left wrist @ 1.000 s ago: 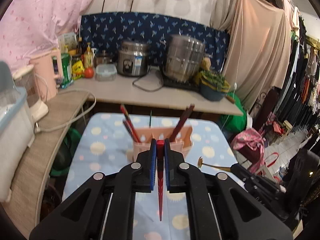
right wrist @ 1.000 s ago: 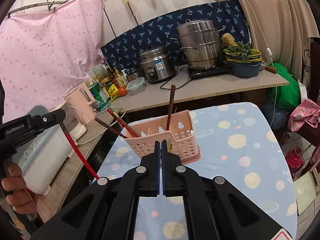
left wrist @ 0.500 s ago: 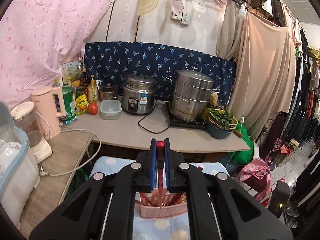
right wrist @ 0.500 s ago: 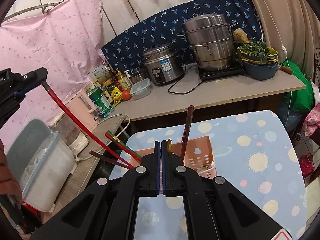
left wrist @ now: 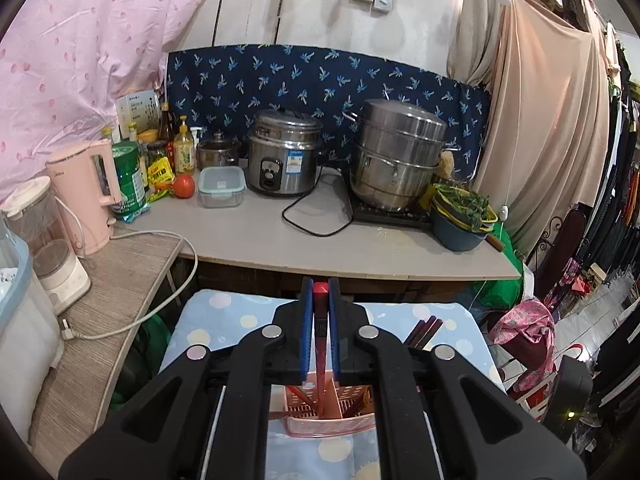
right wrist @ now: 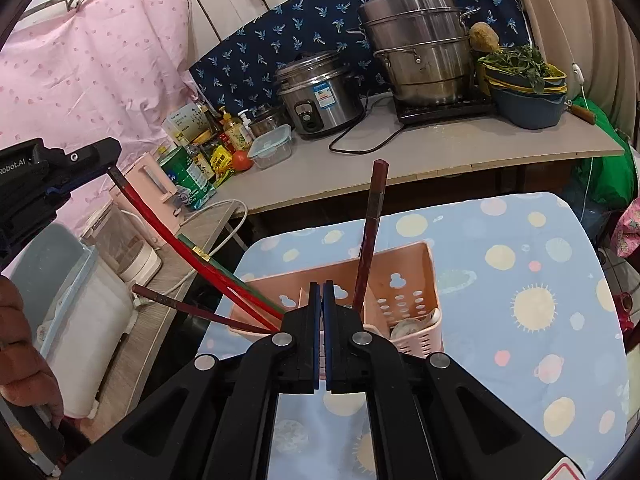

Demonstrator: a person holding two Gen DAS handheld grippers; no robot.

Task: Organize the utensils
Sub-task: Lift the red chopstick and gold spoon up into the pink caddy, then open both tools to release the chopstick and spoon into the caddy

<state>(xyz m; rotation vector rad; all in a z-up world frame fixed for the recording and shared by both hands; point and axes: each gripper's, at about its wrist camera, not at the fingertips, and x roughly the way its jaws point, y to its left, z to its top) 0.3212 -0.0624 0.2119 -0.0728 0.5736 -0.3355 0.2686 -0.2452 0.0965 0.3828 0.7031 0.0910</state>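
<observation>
Red chopstick [left wrist: 320, 344] pinched in left claw [left wrist: 320, 300], centre of left view; lower end down inside pink basket [left wrist: 332, 424] at bottom centre. Right view: same red chopstick [right wrist: 192, 256] slants from left claw [right wrist: 96, 156] at left edge down into pink basket [right wrist: 416, 284], mid-frame. Dark brown chopstick [right wrist: 370, 236] stands tilted in basket; another dark one [right wrist: 192, 308] leans out left. Right claw [right wrist: 322, 292] closed, nothing between pads, low before basket. Basket sits on dotted blue cloth [right wrist: 520, 264]. Rice cooker [right wrist: 318, 94] on counter [right wrist: 400, 160] behind.
</observation>
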